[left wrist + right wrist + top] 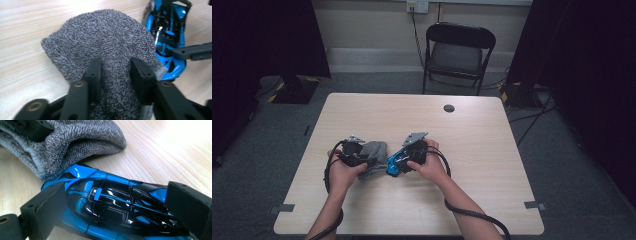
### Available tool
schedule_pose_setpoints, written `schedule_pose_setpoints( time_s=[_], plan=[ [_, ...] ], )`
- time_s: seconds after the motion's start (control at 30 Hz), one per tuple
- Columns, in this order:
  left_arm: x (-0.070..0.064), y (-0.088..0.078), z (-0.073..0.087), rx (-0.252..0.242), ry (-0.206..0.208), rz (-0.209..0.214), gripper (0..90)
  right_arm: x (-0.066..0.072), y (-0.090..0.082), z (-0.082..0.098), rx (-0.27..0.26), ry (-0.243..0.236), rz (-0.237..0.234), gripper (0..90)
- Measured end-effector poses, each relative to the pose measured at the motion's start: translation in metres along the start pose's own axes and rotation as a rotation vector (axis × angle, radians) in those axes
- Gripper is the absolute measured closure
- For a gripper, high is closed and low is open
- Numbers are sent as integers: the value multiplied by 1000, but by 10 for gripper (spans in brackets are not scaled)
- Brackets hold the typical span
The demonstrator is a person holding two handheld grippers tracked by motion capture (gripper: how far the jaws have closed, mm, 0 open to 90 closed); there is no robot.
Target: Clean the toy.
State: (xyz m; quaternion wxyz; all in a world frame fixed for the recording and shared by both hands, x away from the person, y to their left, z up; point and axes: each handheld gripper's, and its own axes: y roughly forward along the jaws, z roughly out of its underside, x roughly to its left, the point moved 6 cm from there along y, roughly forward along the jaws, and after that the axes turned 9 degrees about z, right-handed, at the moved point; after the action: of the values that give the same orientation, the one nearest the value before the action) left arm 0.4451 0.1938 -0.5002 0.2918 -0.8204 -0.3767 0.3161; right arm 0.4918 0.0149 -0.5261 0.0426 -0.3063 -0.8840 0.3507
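Observation:
A grey knitted sock (378, 150) lies bunched on the table (422, 115), left of centre. My left gripper (370, 161) reaches into it from the left. In the left gripper view the jaws (115, 65) stand partly apart astride a raised fold of the sock (100, 35), which fills the gap between them. A blue and black toy car (393, 166) rests right beside the sock's cuff. My right gripper (401, 161) is shut on the car; in the right gripper view its pads (115, 195) sit against both sides of the car (112, 205), with the sock (75, 142) just behind.
A round cable hole (449, 108) sits near the table's far edge. A black folding chair (457, 52) stands behind the table. Dark curtains hang at both sides. Grey tape marks (534, 204) lie near the front corners.

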Motion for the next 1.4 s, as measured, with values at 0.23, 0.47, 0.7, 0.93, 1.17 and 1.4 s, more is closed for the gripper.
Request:
schedule_pose_setpoints(
  time_s=[0.23, 0.47, 0.7, 0.93, 1.17, 1.4],
  plan=[
    [1, -7, 2, -56, -85, -39, 566, 0, 0, 0, 7, -2, 0, 29],
    [8, 7, -1, -88, -199, -45, 523, 1, 0, -1, 9, -1, 0, 29],
    [15, 25, -10, -86, -237, -82, 437, 1, 0, -1, 9, -7, -5, 29],
    [20, 37, -18, -68, -222, -113, 394, 3, 2, -1, 0, -4, -21, 29],
    [21, 40, -13, -30, -97, -169, 500, 8, 5, -4, 10, -1, -26, 30],
    [23, 38, -10, -21, -45, -192, 687, 7, 5, -6, 27, 0, -24, 29]
  ],
)
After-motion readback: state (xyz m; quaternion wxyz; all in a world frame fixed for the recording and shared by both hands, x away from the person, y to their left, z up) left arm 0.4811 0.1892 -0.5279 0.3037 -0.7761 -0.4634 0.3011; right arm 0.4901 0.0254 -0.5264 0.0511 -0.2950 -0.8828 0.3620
